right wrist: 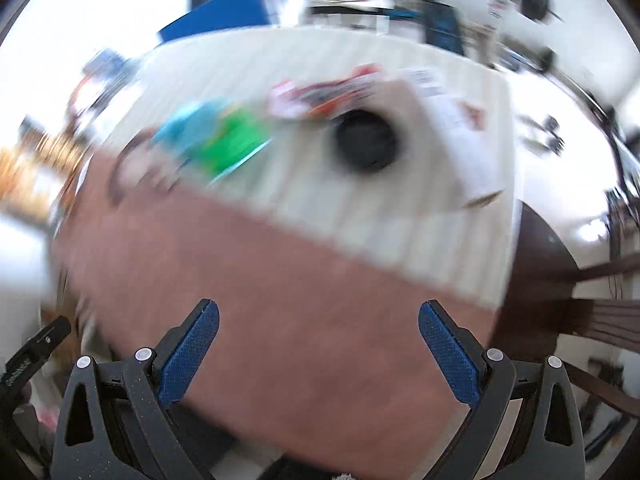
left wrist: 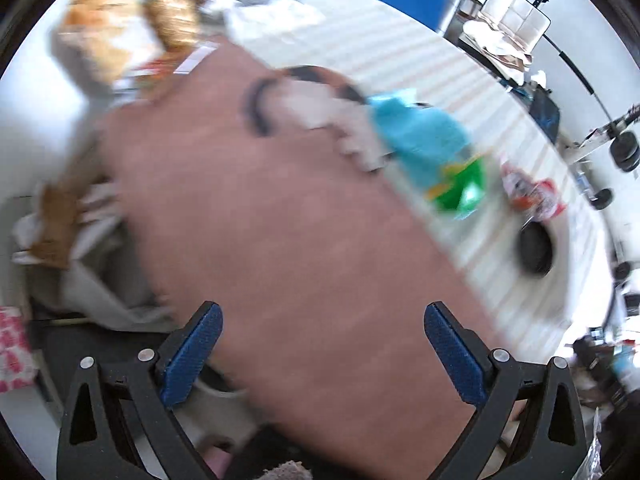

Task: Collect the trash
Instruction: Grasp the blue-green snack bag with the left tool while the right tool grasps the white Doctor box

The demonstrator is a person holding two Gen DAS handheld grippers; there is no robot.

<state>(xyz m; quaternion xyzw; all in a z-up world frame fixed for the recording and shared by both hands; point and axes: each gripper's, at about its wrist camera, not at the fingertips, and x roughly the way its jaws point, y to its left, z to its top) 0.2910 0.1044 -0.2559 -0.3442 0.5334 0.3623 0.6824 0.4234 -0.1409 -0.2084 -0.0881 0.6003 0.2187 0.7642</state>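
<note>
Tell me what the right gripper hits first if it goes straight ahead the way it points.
Probably the brown mat on the table: it fills the view straight ahead of the open right gripper. The black round object lies farther on. Blur leaves depth unclear.

A wrapper (right wrist: 216,140) is lying on the table (right wrist: 360,208) left of a round lid (right wrist: 366,140), with another wrapper (right wrist: 328,94) just behind the lid.

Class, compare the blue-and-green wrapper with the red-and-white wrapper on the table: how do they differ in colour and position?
The blue-and-green wrapper is turquoise and bright green; the red-and-white wrapper is red, orange and white. The blue-and-green wrapper lies at the edge of the pinkish mat; the red-and-white wrapper lies farther off on the striped cloth, beside the black round object. Both look crumpled, though blur hides detail.
</note>
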